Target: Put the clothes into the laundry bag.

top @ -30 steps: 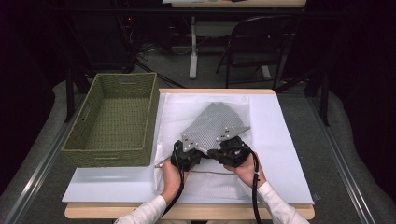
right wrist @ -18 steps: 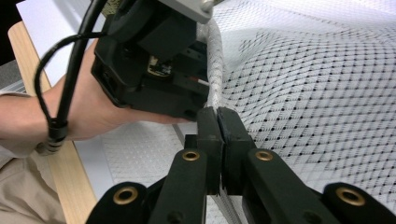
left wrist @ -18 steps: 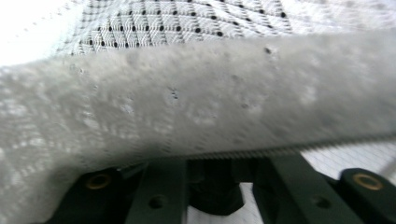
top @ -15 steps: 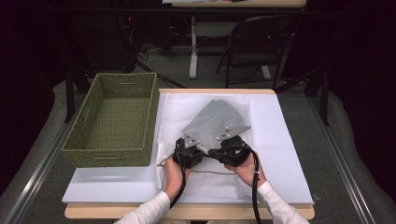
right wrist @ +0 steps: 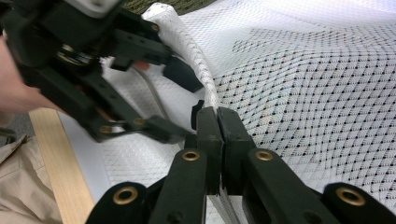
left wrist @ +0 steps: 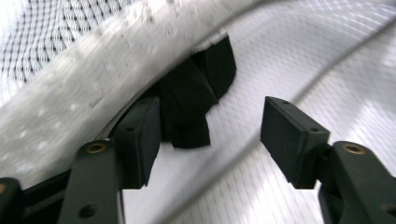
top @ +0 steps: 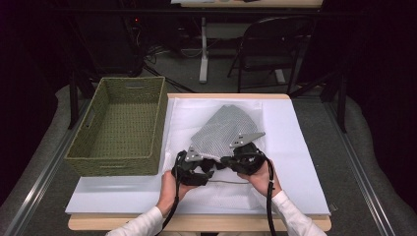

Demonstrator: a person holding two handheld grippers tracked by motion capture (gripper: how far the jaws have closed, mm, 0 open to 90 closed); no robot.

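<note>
- Two hand-held grippers were seen at the near edge of a white mesh garment (top: 223,129) that was spread on a white sheet (top: 290,147) over the table (top: 98,223).
- Its fabric was shown as a fine, open, diamond-patterned net, folded into a roughly triangular shape with its point turned away from the person.
- A thick, rounded white hem (right wrist: 198,60) was seen running along the garment's near side, with a small black tag (left wrist: 196,100) of soft, folded cloth lying beside it.
- The left gripper (left wrist: 210,126) was held just over the garment; its jaws had just been opening, and they were seen apart, with flat, black, rectangular pads (left wrist: 289,135) pressing on nothing, while the mesh and the black tag lay behind the gap.
- The right gripper (right wrist: 217,126) was seen with its jaws brought tightly together, the hem being pinched between them.
- Both grippers were made of black, hard-edged links with brass-coloured rivets, and a grey three-cornered plate was carried on top of each.
- A rectangular basket (top: 88,147) of olive-green woven fibre, with a cut-out handle in its wall, was placed just beside the sheet on the left.
- Light sleeves (top: 142,223) were worn on the forearms.
</note>
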